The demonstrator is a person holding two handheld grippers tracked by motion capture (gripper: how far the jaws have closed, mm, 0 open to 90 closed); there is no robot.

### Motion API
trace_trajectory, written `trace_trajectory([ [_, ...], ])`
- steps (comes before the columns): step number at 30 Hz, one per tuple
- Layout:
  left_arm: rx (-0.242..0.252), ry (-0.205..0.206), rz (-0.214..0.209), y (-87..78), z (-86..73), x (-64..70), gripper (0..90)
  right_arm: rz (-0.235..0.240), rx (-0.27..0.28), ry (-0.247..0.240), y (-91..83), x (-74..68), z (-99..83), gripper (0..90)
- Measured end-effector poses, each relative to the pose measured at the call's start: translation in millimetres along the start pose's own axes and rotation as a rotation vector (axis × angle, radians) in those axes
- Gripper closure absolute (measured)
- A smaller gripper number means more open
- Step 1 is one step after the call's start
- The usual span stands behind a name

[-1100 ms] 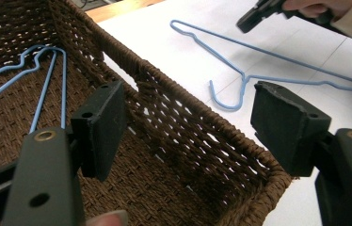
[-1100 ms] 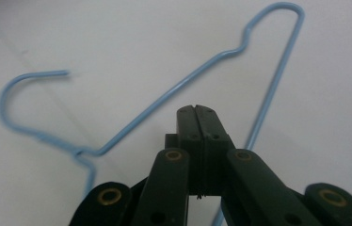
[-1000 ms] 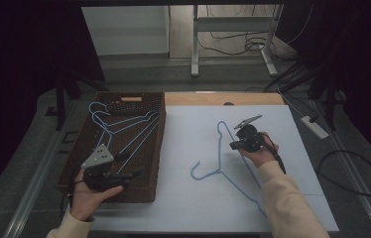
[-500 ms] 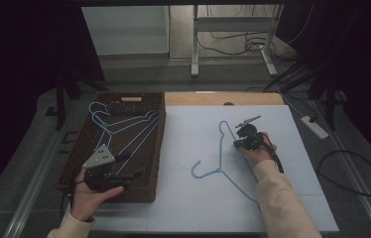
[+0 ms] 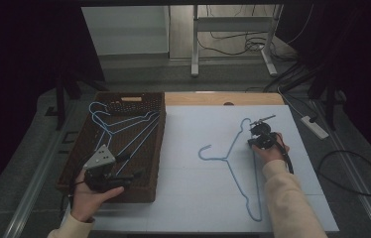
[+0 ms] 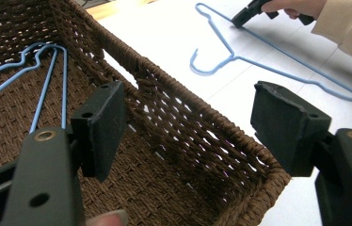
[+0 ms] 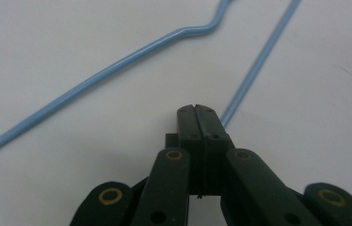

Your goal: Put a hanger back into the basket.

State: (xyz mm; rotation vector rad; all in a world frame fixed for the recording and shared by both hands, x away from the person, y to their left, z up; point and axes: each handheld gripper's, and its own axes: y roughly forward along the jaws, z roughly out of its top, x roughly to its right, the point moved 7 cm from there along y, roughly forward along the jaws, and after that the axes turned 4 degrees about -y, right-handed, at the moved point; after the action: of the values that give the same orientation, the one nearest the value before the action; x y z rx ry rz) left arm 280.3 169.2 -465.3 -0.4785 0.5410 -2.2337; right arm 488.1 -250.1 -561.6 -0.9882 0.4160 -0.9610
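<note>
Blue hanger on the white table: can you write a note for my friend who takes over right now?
Right claw: shut on the blue hanger, which lies flat on the white table.
Left claw: open, holding nothing, over the near right corner of the brown wicker basket.
Other blue hangers lie in the basket.
Done: one hanger gripped.
Left: probably move it between table and basket; I can't tell which way.

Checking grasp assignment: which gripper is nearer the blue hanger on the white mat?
Right. The right gripper is shut on the blue hanger. The left gripper hovers open over the basket, well apart from it.
</note>
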Motion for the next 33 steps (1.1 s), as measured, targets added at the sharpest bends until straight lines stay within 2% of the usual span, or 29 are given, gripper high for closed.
trace_trajectory([
  [5, -0.005, 0.002, -0.001, 1.2, -0.5, 1.0, 27.6, -0.02, -0.009, 0.042, -7.8, 12.2, -13.4, 90.0],
  [11, -0.004, 0.003, -0.003, 1.9, 0.0, 2.6, 27.6, -0.023, -0.01, 0.103, -18.0, 17.2, -30.6, 90.0],
  [13, -0.005, 0.003, -0.004, 2.1, -0.1, 2.9, 27.6, -0.019, -0.009, 0.125, -21.1, 17.4, -35.3, 90.0],
  [24, -0.008, 0.0, -0.007, 4.2, -0.8, 4.5, 27.5, 0.004, -0.011, 0.183, -41.3, 11.3, -66.1, 90.0],
  [28, -0.009, 0.002, -0.01, 4.2, -0.3, 5.1, 27.5, 0.008, -0.01, 0.171, -46.1, 8.1, -73.0, 90.0],
  [30, -0.01, 0.002, -0.009, 4.3, -0.3, 5.2, 27.5, 0.033, 0.001, 0.142, -48.2, 1.3, -73.0, 90.0],
  [31, -0.01, 0.002, -0.008, 4.2, -0.3, 5.1, 27.5, 0.051, 0.015, 0.117, -49.2, -4.7, -72.3, 90.0],
  [32, -0.009, 0.001, -0.008, 4.2, -0.4, 4.9, 27.5, 0.1, 0.027, 0.073, -52.5, -22.3, -72.3, 90.0],
  [33, -0.009, 0.0, -0.007, 4.2, -0.4, 4.7, 27.5, 0.1, 0.027, 0.073, -52.5, -22.3, -72.3, 90.0],
])
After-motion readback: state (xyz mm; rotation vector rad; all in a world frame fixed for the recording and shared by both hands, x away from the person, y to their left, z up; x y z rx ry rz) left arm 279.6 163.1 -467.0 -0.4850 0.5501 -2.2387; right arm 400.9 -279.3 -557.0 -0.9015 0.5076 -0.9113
